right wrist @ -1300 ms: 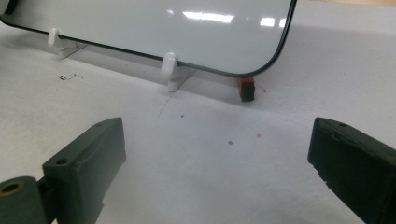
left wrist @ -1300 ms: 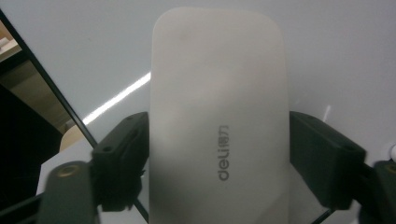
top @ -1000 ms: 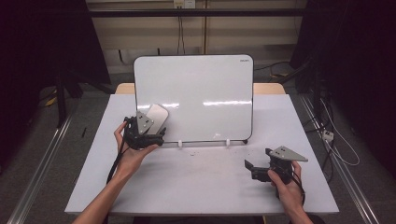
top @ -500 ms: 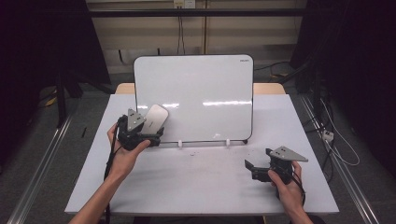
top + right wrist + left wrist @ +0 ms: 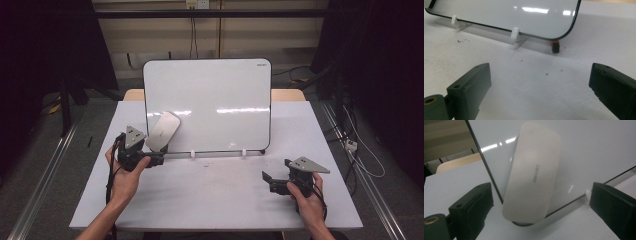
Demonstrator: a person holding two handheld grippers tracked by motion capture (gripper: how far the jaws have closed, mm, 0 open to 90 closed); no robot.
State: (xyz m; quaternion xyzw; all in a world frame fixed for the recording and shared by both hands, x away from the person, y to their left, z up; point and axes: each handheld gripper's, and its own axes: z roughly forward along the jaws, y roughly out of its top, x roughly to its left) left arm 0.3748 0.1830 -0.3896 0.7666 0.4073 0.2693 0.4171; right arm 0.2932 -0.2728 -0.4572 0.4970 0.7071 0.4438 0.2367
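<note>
White and glossy, the black-rimmed whiteboard [image 5: 207, 105] stands propped on the surface [image 5: 220, 200]. Against its lower left corner leans a smooth, rounded eraser [image 5: 532, 173], lettering on it too blurred to read. Just short of it, the left tongs [image 5: 159, 159] gape wide, having just been opening, touching nothing. Well right of the board's corner, the right tongs [image 5: 266, 181] stand open and empty.
</note>
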